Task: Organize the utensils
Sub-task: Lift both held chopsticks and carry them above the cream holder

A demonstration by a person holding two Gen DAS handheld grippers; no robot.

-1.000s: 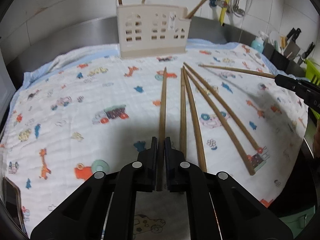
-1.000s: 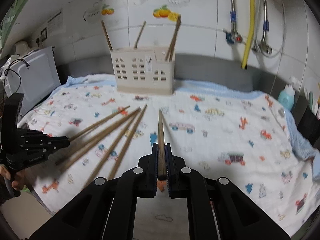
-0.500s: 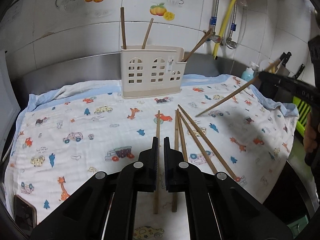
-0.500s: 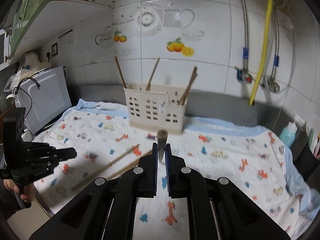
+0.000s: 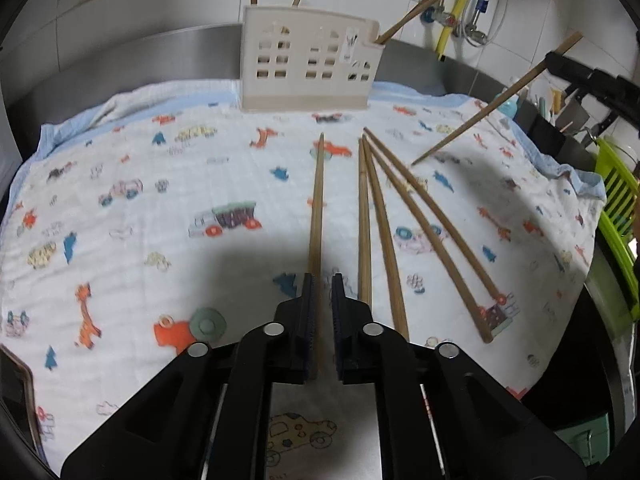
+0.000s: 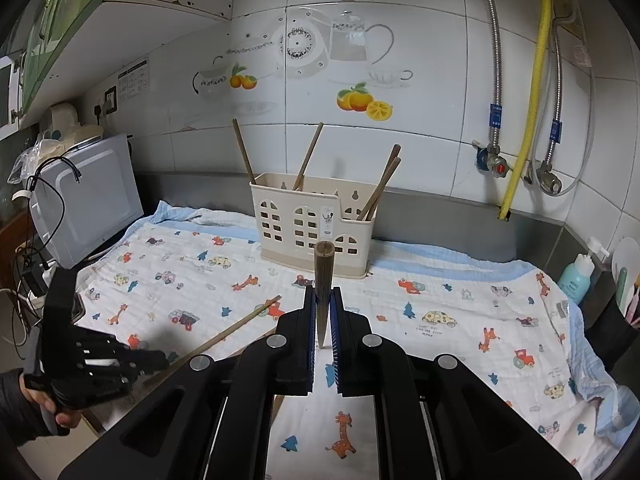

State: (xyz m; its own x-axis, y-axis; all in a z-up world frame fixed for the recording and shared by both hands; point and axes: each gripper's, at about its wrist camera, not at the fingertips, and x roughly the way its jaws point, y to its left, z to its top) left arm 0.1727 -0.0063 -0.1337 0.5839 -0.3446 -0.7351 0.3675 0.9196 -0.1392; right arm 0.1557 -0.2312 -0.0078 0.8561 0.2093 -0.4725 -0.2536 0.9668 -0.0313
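Observation:
On the cartoon-print cloth a wooden chopstick lies lengthwise between the fingers of my left gripper. Its jaws are opening, with a gap showing on the right side of the stick. Three more chopsticks fan out to its right. My right gripper is shut on another chopstick, which is held clear of the cloth with its thick end up. In the left wrist view the right gripper holds this raised chopstick slanted above the cloth. The beige utensil holder stands at the back with several chopsticks in it.
A white microwave sits at the left end, and a blue soap bottle at the right. A green rack and knives stand past the cloth's right edge. Pipes and a yellow hose run down the tiled wall.
My right gripper lifted its chopstick off the cloth and tipped it upright. My left gripper pulled back up, then came down over the same lying chopstick with its jaws slightly apart.

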